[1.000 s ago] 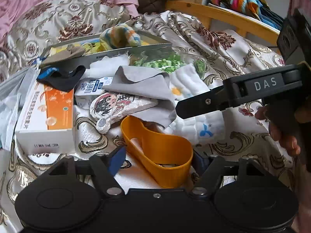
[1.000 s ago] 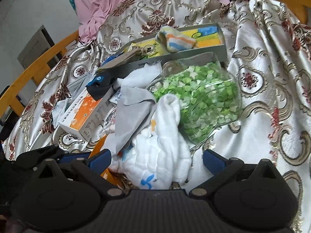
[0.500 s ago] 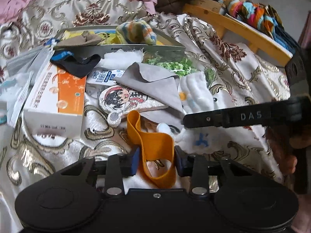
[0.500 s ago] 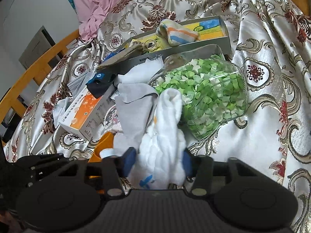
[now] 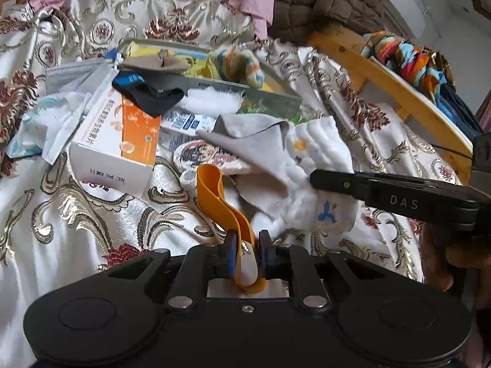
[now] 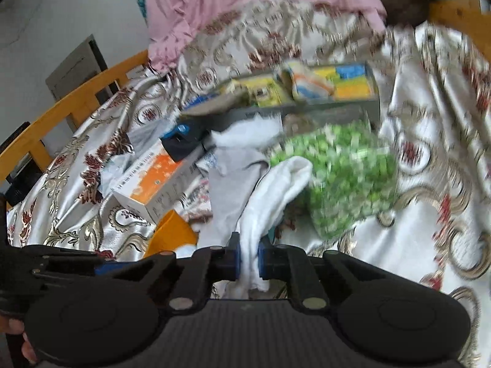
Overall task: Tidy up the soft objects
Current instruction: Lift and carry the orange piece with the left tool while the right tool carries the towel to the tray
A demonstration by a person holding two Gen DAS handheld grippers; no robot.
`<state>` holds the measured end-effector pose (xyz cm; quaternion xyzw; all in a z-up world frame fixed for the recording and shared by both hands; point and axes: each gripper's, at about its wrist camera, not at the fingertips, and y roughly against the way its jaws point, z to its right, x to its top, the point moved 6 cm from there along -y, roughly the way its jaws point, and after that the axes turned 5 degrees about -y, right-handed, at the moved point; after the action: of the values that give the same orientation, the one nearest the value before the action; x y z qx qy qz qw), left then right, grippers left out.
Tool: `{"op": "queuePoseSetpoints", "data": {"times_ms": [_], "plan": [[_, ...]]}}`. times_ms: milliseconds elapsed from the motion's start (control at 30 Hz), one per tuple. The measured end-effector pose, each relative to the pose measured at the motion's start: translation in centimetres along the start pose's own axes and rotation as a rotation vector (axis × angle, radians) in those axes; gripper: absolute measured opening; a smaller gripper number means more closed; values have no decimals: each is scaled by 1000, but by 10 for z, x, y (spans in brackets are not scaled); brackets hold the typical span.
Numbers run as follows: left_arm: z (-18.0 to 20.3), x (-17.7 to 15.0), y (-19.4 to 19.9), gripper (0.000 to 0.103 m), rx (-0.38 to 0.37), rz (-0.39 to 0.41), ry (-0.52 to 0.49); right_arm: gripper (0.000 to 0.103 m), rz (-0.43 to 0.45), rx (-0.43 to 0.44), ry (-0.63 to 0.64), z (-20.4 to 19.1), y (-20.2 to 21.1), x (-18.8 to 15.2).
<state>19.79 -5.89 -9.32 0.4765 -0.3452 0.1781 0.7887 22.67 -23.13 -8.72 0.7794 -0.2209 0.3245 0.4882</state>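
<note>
Left wrist view, landmark: the orange-and-white box (image 5: 113,144) on the patterned bedspread (image 5: 76,230).
Open room: bare bedspread lies below and left of the box; right of it the things crowd together.
Edge: a wooden rail (image 5: 396,92) runs far right of the box.
Left gripper (image 5: 245,256): its fingers are closing, pads pinching the orange band (image 5: 214,190), whose loop reaches up toward the box's lower right corner.
Right gripper (image 5: 313,179): it enters from the right, well past the box, tip against the white cloth (image 5: 319,165).

Right wrist view (blurred), landmark: the same box (image 6: 150,181).
Open room: bare bedspread (image 6: 429,230) far right of the box, past the green bag (image 6: 346,178).
Edge: a wooden rail (image 6: 61,113) curves above left of the box.
Right gripper (image 6: 248,259): its fingers are closing, pinching the white cloth (image 6: 270,196), right of the box beside the grey cloth (image 6: 230,190).
Left gripper (image 6: 61,260): low, below the box; fingers' gap hidden here.
</note>
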Motion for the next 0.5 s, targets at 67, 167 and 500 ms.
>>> {"op": "queuePoseSetpoints", "data": {"times_ms": [67, 167, 500], "plan": [[3, 0, 7, 14, -13, 23, 2, 11, 48, -17, 38, -6, 10, 2], [10, 1, 18, 13, -26, 76, -13, 10, 126, -35, 87, -14, 25, 6], [31, 20, 44, 13, -39, 249, -134, 10, 332, -73, 200, -30, 60, 16]]}}
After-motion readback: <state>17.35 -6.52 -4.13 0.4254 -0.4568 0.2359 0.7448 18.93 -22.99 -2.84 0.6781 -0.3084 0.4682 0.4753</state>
